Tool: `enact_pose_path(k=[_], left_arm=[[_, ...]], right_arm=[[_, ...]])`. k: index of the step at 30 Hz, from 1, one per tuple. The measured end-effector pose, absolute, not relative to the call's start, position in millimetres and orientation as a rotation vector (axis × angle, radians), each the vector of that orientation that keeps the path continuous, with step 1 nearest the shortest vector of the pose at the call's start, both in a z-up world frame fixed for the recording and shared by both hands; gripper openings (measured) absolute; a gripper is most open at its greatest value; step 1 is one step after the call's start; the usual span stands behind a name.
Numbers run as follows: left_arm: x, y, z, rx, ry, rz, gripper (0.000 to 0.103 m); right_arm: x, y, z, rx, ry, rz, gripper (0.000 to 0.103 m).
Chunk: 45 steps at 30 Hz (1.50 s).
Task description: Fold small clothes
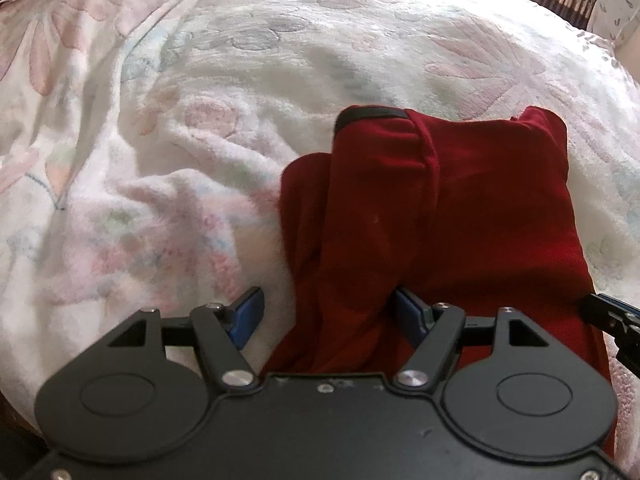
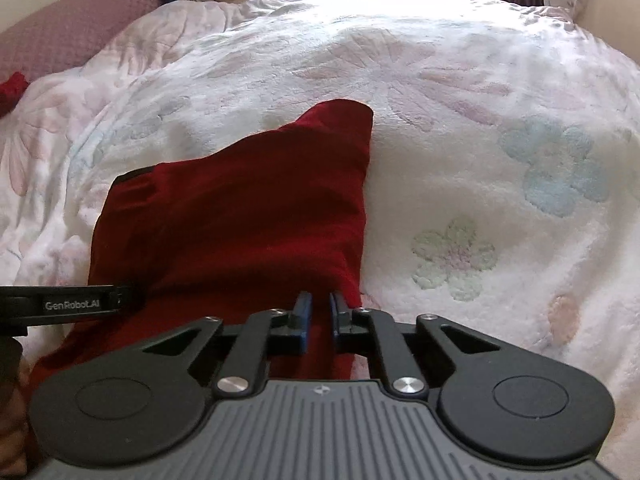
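A: What does the left wrist view show?

B: The left hand-held gripper (image 1: 326, 312) sits low over the bed, its blue fingers (image 1: 249, 314) spread wide. A bunched fold of the red garment (image 1: 440, 208) runs between them, touching the right finger, with nothing pinched. The garment lies ahead and to the right on the floral blanket (image 1: 160, 140), a black trim (image 1: 370, 114) at its far edge. The tip of the right hand-held gripper (image 1: 608, 316) shows at the far right.

A: And the right wrist view?

B: The right hand-held gripper (image 2: 319, 316) points forward, level with the bed, jaws nearly together. The red garment (image 2: 248, 216) passes through the narrow gap; whether it is clamped cannot be told. The garment spreads ahead and left on the floral blanket (image 2: 480, 140). The left hand-held gripper (image 2: 72, 304) shows at the left edge.
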<state>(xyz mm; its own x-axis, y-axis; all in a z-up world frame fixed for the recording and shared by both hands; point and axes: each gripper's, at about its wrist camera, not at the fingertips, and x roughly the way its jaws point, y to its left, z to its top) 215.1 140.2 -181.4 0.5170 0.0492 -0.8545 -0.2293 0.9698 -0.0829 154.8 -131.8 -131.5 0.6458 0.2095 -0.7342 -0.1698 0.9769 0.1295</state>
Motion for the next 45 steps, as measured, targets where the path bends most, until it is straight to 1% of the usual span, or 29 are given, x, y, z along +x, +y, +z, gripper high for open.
enact_pose_path(k=[2,3,4,5,6,7,9,12,17,19,22,25,26,28,30,32,33,35,36,37,38,39,40,43,45], left_arm=[[213,143,-180,-0.220,1.011,0.166,0.073],[213,144,-177,-0.234,1.005,0.164,0.070],[212,143,-173,-0.245,0.995,0.157,0.070],[211,142,-166,-0.255,0.970,0.141,0.069],[211,141,-158,-0.269,0.937,0.119,0.069],[214,139,-151,-0.280,0.910,0.097,0.069],[222,136,-141,-0.285,0.872,0.075,0.069],[245,128,-136,-0.228,0.838,0.061,0.070],[293,131,-160,-0.150,0.857,0.100,0.070],[308,139,-177,-0.140,0.889,0.127,0.072],[319,156,-204,-0.189,0.949,0.146,0.073],[324,166,-207,-0.236,0.962,0.141,0.074],[325,165,-204,-0.225,0.957,0.142,0.074],[327,165,-202,-0.185,0.934,0.172,0.074],[326,164,-202,-0.133,0.919,0.220,0.073],[322,165,-197,-0.155,0.923,0.207,0.073],[318,164,-191,-0.153,0.912,0.202,0.073],[303,160,-172,-0.112,0.893,0.198,0.071],[291,158,-160,-0.089,0.885,0.188,0.071],[280,157,-152,-0.080,0.885,0.165,0.071],[266,156,-143,-0.082,0.891,0.126,0.071],[250,157,-137,-0.096,0.895,0.096,0.071],[237,159,-133,-0.112,0.894,0.084,0.071],[204,163,-135,-0.153,0.935,0.069,0.071],[191,164,-145,-0.180,0.978,0.035,0.071]], right_arm=[[151,-129,-129,0.033,0.839,0.206,0.012],[151,-127,-128,0.022,0.840,0.202,0.012],[150,-126,-127,0.013,0.840,0.194,0.014],[151,-126,-126,0.013,0.838,0.192,0.019],[150,-125,-125,0.008,0.837,0.182,0.035],[148,-125,-123,-0.007,0.831,0.161,0.042],[147,-125,-117,-0.006,0.806,0.172,0.043],[151,-120,-105,0.017,0.776,0.217,0.048],[178,-96,-102,0.016,0.770,0.256,0.048],[195,-87,-110,0.035,0.794,0.259,0.048],[215,-79,-125,0.047,0.819,0.265,0.048],[227,-74,-139,0.010,0.825,0.234,0.048],[230,-75,-144,0.000,0.840,0.204,0.047],[235,-85,-148,0.032,0.853,0.172,0.037],[235,-94,-147,0.049,0.844,0.142,0.030],[237,-103,-146,0.059,0.844,0.134,0.024],[237,-107,-146,0.072,0.852,0.137,0.022],[236,-113,-143,0.107,0.856,0.164,0.024],[233,-114,-140,0.108,0.853,0.178,0.029],[231,-116,-137,0.101,0.852,0.186,0.040],[228,-117,-132,0.094,0.851,0.187,0.049],[222,-120,-126,0.080,0.853,0.171,0.068],[220,-124,-121,0.064,0.852,0.153,0.079],[197,-143,-107,0.046,0.826,0.169,0.080],[184,-157,-105,0.093,0.855,0.245,0.081]])
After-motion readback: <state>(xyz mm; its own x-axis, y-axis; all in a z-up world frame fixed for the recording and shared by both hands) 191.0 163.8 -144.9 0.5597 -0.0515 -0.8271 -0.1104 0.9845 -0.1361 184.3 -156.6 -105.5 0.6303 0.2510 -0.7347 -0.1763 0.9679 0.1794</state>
